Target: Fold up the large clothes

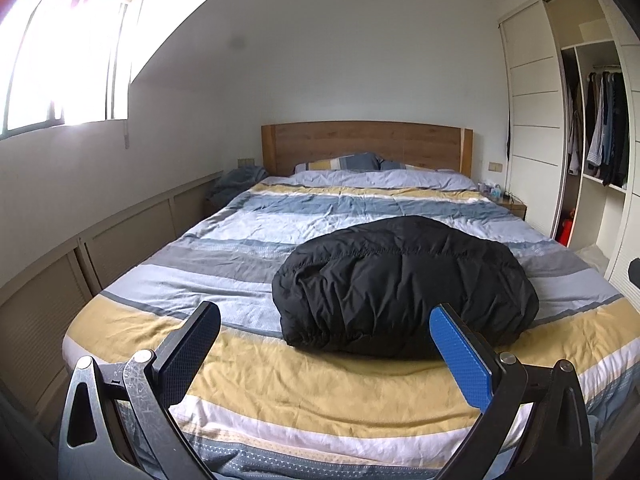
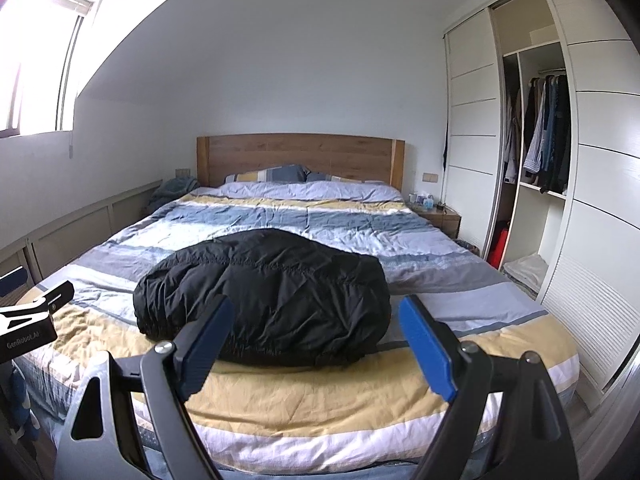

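Our left gripper (image 1: 324, 316) and right gripper (image 2: 316, 312) gape wide and empty; the folded black puffy jacket (image 1: 404, 284) lies at 12 o'clock on the striped bed (image 1: 280, 380).

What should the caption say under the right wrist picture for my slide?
Open right gripper hovers before a black puffy jacket bundled on a striped bed.

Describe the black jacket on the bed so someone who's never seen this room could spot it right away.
Start at the wide bed with the wooden headboard and striped blue, grey and yellow duvet. Near its foot end lies the puffy black quilted jacket, folded into a rounded bundle. It is the only dark thing on the duvet.
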### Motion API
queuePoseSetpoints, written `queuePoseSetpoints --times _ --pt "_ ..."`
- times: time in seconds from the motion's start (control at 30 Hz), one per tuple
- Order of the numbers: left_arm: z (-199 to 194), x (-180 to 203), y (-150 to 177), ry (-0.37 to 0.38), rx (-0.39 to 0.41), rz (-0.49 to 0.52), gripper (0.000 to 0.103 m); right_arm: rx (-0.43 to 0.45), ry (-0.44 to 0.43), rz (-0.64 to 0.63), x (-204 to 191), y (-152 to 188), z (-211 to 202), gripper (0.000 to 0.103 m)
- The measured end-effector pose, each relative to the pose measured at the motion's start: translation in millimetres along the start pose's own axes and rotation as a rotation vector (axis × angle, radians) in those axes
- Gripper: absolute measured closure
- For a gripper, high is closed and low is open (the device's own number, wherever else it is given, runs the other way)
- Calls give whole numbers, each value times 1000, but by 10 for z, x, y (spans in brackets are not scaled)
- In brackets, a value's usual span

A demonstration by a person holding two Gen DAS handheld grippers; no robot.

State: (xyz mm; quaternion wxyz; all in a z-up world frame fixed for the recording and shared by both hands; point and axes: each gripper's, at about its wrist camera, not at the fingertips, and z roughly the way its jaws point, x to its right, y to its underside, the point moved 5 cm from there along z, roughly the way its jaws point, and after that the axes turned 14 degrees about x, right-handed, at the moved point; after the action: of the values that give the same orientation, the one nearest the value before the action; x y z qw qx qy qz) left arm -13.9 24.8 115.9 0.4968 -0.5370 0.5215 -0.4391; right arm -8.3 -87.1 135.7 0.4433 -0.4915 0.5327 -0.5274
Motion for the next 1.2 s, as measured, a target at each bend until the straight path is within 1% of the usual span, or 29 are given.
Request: queuePoseSetpoints --times 0.17,0.43,0.73,1.2 --pt "-12 2 3 -1 2 3 0 2 1 4 9 0 -8 18" --pt "2 -27 9 1 -6 10 1 -18 1 6 9 35 32 18" --pt "72 -39 41 19 -21 5 0 -39 2 1 -14 87 91 18" --pt "154 50 155 50 -54 20 1 -77 15 6 12 220 175 18"
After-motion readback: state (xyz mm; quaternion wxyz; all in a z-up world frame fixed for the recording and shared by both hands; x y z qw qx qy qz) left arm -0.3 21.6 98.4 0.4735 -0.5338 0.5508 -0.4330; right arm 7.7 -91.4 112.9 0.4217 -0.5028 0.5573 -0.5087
